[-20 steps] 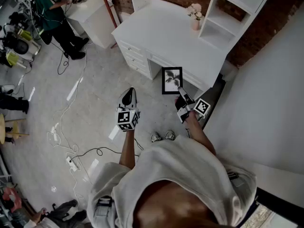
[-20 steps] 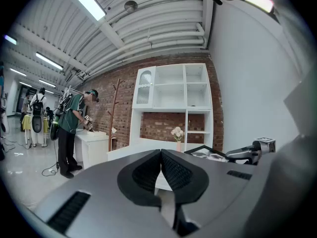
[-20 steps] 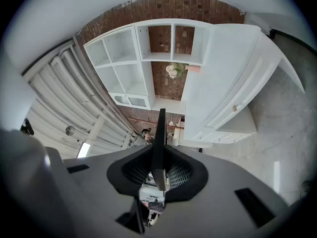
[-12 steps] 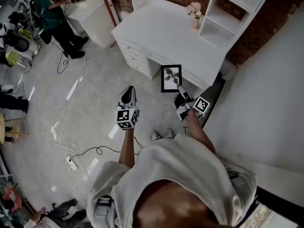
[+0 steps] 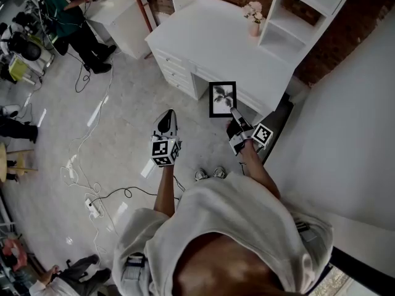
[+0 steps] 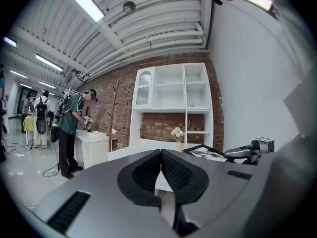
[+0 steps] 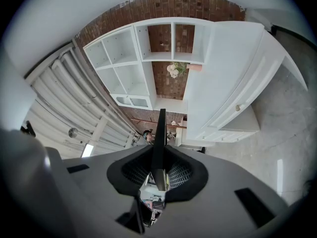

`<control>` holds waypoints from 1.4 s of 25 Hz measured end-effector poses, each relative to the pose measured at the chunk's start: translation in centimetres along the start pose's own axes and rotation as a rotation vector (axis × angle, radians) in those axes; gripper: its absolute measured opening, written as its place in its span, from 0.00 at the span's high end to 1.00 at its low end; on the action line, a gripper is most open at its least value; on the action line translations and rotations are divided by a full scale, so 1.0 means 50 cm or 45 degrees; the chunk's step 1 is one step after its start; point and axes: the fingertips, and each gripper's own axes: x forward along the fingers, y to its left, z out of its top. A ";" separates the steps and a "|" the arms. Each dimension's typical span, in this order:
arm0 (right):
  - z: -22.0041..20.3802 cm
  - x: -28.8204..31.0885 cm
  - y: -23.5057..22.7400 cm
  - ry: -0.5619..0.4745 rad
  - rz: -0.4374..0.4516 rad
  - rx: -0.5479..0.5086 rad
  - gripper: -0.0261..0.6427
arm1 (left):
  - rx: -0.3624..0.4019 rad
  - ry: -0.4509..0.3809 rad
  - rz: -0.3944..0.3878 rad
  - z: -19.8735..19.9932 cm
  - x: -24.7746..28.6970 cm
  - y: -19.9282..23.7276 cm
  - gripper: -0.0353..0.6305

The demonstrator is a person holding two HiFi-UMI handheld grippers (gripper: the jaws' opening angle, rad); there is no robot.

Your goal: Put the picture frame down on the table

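A black picture frame (image 5: 222,98) with a grey flower print hangs face up in the air, just in front of the white table (image 5: 216,39) edge. My right gripper (image 5: 233,115) is shut on the frame's near edge; in the right gripper view the frame (image 7: 159,143) shows edge-on, pinched between the pads. My left gripper (image 5: 165,124) hovers over the floor to the left, jaws shut with nothing in them. In the left gripper view the frame (image 6: 207,152) lies flat at the right, with the left gripper's (image 6: 161,168) pads pressed together.
A pink vase of flowers (image 5: 253,18) stands at the table's back, beside a white shelf unit (image 5: 302,14). The table's drawers (image 5: 176,76) face the floor. A person (image 5: 71,17) works at a white cabinet (image 5: 126,17) at the far left. Cables (image 5: 92,190) lie on the floor.
The right gripper has carried the frame a little up the picture, closer to the table's edge. The left gripper has kept still.
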 end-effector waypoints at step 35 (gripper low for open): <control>0.097 -0.002 -0.081 0.012 -0.038 0.055 0.83 | -0.004 0.057 -0.047 -0.039 0.134 -0.099 0.92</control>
